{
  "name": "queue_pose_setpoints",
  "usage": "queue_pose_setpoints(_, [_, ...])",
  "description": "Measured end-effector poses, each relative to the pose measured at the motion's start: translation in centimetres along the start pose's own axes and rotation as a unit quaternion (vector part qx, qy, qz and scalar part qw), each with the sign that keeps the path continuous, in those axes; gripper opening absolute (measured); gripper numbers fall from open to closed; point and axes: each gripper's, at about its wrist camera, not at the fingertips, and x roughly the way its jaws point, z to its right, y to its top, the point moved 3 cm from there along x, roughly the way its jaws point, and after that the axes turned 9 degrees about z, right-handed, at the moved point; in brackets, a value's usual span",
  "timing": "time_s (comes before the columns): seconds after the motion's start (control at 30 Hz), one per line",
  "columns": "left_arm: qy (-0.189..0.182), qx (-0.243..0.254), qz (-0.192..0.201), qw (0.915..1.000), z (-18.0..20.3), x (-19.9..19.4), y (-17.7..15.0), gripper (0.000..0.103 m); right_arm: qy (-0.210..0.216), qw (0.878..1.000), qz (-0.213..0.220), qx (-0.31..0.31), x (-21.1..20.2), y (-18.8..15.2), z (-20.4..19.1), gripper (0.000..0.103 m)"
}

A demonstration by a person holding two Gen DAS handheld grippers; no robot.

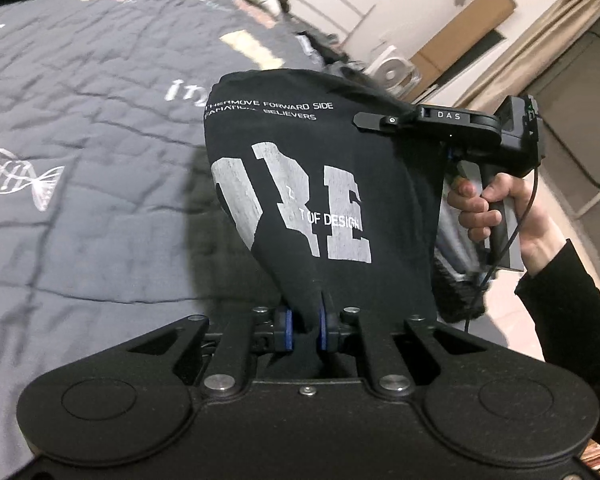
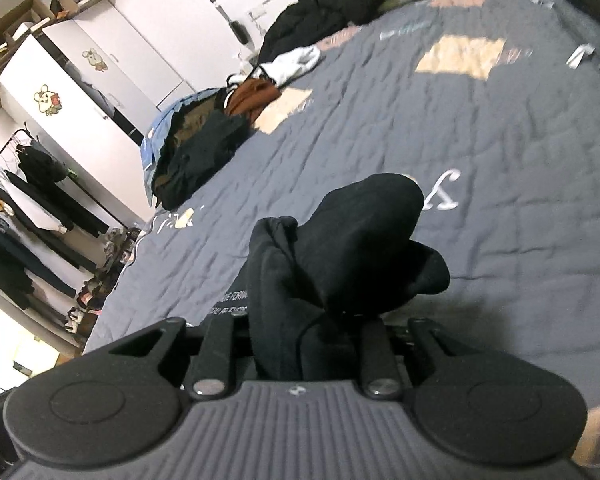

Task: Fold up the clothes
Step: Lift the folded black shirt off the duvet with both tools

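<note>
Right now both grippers pinch the same black T-shirt (image 1: 324, 184), which hangs off the bed between them. Seen from the left wrist, the left gripper (image 1: 309, 326) has its blue-edged pads pressed together on a fold of the shirt at 6 o'clock, and the cloth spreads upward from there with its grey block letters and small white lines of print facing the camera. At about 2 o'clock the right gripper (image 1: 380, 121) nips the shirt's upper edge, its jaws nearly together on the fabric; a hand (image 1: 496, 208) in a dark sleeve grips its handle at 3 o'clock. Seen from the right wrist, bunched black cloth (image 2: 340, 256) rises out of the right gripper (image 2: 300, 332) at the centre and hides the fingertips. Behind the shirt lies a grey quilted bedspread (image 2: 460, 128) with printed patches. A pile of clothes (image 2: 204, 136) sits on its edge at 10 o'clock, and a white wardrobe (image 2: 80, 80) stands farther off that way.
</note>
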Motion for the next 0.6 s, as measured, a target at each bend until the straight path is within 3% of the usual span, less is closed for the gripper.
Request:
queue_pose_setpoints(0.27, [-0.03, 0.025, 0.038, 0.9985, 8.8, -1.1, -0.9, 0.012, -0.023, 0.999, 0.03, -0.024, -9.5, 2.6, -1.1, 0.022])
queue_pose_setpoints(0.6, [-0.045, 0.039, 0.07, 0.9958, 18.5, -1.8, -4.5, 0.012, -0.04, 0.997, 0.047, -0.054, -20.1, 3.8, -1.4, 0.022])
